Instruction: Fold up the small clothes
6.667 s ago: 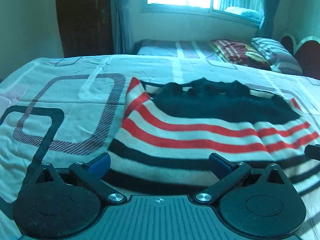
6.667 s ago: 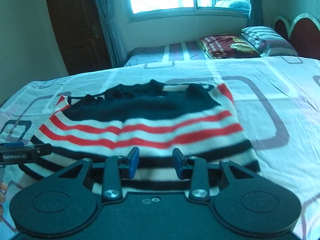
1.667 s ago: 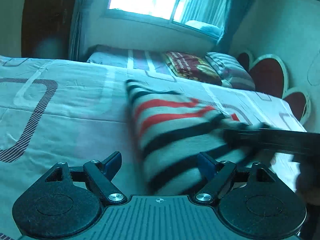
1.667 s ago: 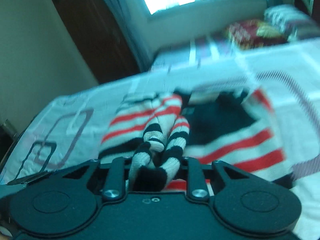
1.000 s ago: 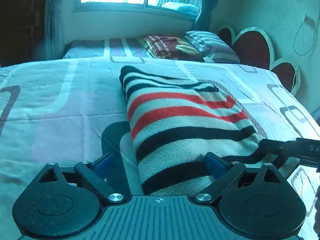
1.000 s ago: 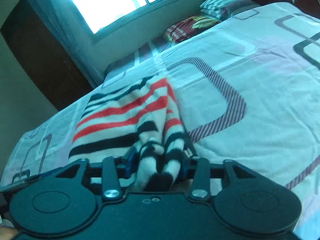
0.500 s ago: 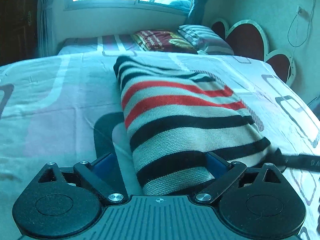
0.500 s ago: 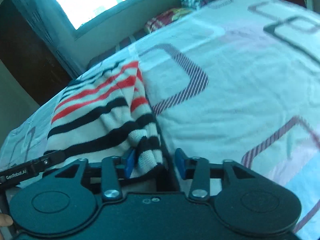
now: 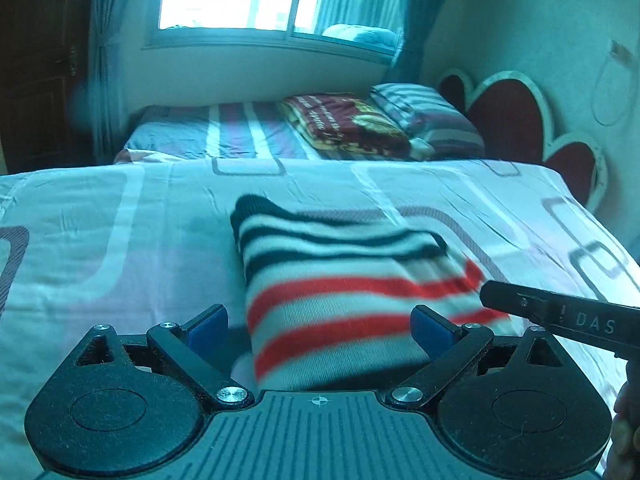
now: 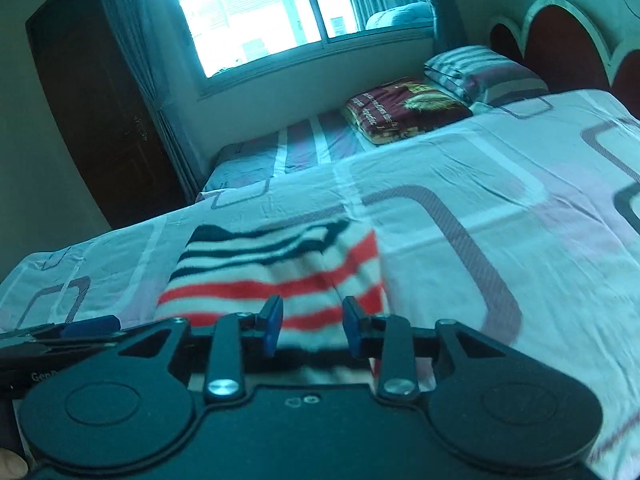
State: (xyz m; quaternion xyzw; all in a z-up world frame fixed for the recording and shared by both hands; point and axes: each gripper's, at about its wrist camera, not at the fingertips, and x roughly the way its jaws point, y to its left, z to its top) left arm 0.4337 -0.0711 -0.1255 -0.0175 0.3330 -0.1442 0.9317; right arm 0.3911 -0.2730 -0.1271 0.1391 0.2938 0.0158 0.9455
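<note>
**A:** What changed just now?

**B:** I let go. A second ago my right gripper (image 10: 310,326) had a bunch of the sweater (image 9: 352,292) pinched between its pads; now nothing is between them. The jaws have a gap and are closing on air, with the knit lying flat on the bed (image 10: 460,240) beyond the tips. A little earlier the sweater was still spread wide with its dark inside showing. Now it is a narrow striped slab, doubled over.

**A:** And your left?

**B:** My left gripper (image 9: 320,326) is spread wide and grips nothing. The sweater's near end lies between and below the two pads, but they do not press on it. I have drawn both hands back and up a bit, so more of the bundle shows than half a second ago.

**A:** Where does the sweater sit?

**B:** Near the bed's front edge, about midway across, long axis running away from me toward the far side, where a second bed holds the pillow (image 9: 424,118) and blanket (image 9: 348,124). Its far end is a layered fold of black and white stripes; the red ones are nearest me.

**A:** So is it done?

**B:** I'd judge this fold finished. It still looks long, so one more fold, near end to far end, would likely make it compact. The motion blur keeps me from judging whether the edges line up.
</note>
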